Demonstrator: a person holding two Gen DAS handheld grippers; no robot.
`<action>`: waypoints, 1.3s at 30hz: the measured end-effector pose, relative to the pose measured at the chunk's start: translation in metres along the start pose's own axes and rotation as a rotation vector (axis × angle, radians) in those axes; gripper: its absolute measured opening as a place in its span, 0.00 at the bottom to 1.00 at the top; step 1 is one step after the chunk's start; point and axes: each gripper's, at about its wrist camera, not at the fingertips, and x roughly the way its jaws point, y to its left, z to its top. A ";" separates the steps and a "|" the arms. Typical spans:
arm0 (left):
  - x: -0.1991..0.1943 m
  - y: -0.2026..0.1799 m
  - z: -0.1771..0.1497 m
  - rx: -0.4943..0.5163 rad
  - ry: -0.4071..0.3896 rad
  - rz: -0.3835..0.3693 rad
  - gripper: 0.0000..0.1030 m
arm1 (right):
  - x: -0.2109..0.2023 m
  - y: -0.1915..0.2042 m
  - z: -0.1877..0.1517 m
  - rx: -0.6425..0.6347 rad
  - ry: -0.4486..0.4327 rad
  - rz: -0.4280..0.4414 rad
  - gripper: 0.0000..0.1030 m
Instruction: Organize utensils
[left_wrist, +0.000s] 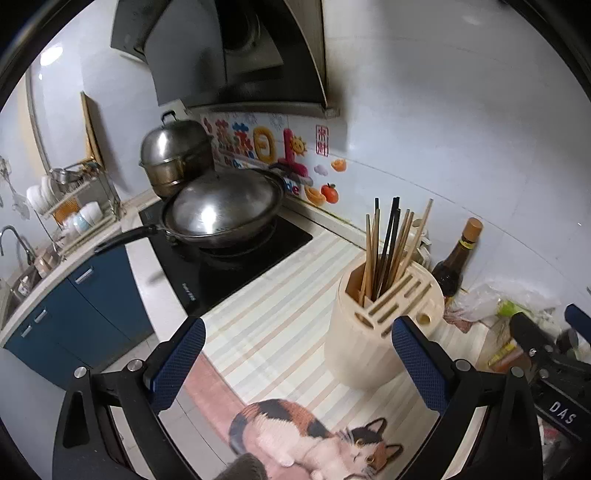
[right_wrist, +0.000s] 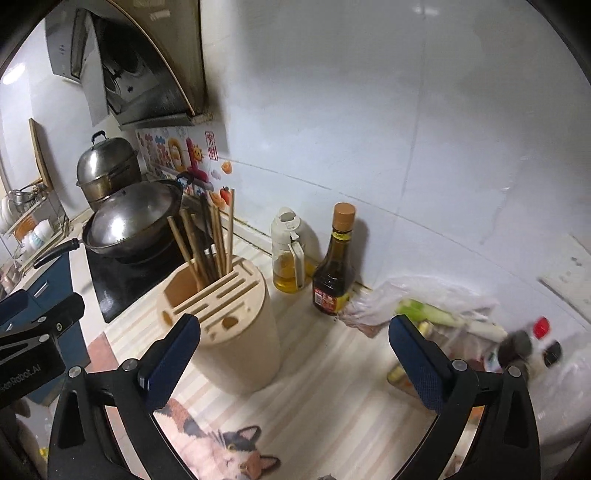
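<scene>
A cream round utensil holder (left_wrist: 373, 332) with slots on top stands on the striped counter mat (left_wrist: 273, 317). Several wooden and black chopsticks (left_wrist: 391, 251) stand upright in its open compartment. My left gripper (left_wrist: 297, 362) is open and empty, its right finger in front of the holder's lower right side. In the right wrist view the holder (right_wrist: 232, 332) and chopsticks (right_wrist: 207, 243) are just beyond the left finger of my right gripper (right_wrist: 293, 354), which is open and empty. The right gripper also shows at the right edge of the left wrist view (left_wrist: 554, 350).
A lidded wok (left_wrist: 221, 214) sits on the black hob (left_wrist: 229, 258), a steel steamer pot (left_wrist: 173, 155) behind it. A dark sauce bottle (right_wrist: 334, 266) and an oil jug (right_wrist: 290, 251) stand by the wall. Plastic bags with vegetables (right_wrist: 436, 314) lie at the right. A dish rack (left_wrist: 70, 203) stands far left.
</scene>
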 end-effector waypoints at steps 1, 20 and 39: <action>-0.010 0.002 -0.005 0.005 -0.007 -0.003 1.00 | -0.011 0.000 -0.004 0.004 -0.008 -0.004 1.00; -0.197 0.069 -0.084 0.019 -0.106 -0.077 1.00 | -0.250 0.023 -0.094 0.050 -0.132 -0.048 1.00; -0.245 0.069 -0.101 0.005 -0.148 -0.071 1.00 | -0.296 0.019 -0.105 0.025 -0.165 -0.044 1.00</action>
